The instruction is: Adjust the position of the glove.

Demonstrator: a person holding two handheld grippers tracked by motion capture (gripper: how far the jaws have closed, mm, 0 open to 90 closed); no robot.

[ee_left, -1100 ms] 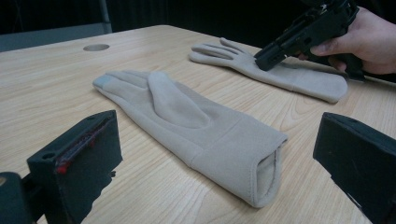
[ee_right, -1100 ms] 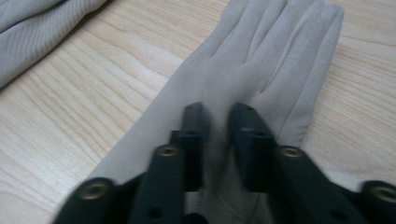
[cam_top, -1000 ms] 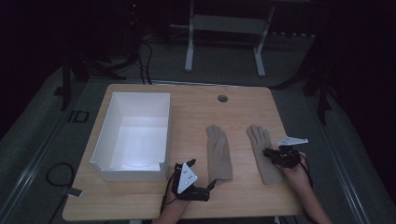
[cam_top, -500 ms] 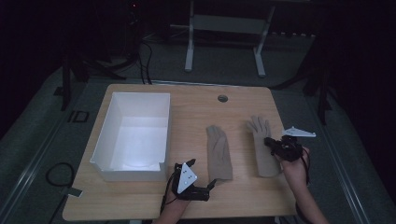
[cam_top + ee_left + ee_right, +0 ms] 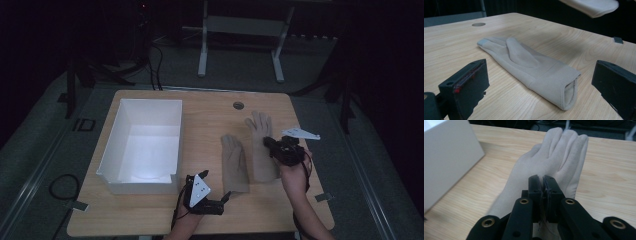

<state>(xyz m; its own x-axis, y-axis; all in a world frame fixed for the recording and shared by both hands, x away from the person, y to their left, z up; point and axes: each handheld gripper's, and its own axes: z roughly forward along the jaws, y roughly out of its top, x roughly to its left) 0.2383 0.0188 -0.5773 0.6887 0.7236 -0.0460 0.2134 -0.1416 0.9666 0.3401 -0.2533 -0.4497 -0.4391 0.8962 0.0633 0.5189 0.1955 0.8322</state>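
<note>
Two beige gloves are on the wooden table (image 5: 200, 115). The left glove (image 5: 235, 162) lies flat, palm down, with its cuff toward the front edge. My left gripper (image 5: 226, 197) rests low at that cuff. Its jaws stand open on either side of the glove (image 5: 529, 65) without touching it. My right gripper (image 5: 272, 144) is shut on the right glove (image 5: 260, 135), pinching the fabric near the wrist. In the right gripper view the closed jaws (image 5: 543, 185) grip the glove (image 5: 549, 160), whose fingers point away. Its cuff (image 5: 594, 6) hangs above the table in the left gripper view.
A white open box (image 5: 137, 182) stands on the left half of the table, and its side wall (image 5: 446, 157) appears in the right gripper view. A round cable hole (image 5: 238, 105) sits near the far edge. Dark floor and a metal stand (image 5: 240, 30) lie beyond.
My right gripper has risen and moved toward the far side, carrying the right glove up and away. The left gripper and the left glove have stayed put.
</note>
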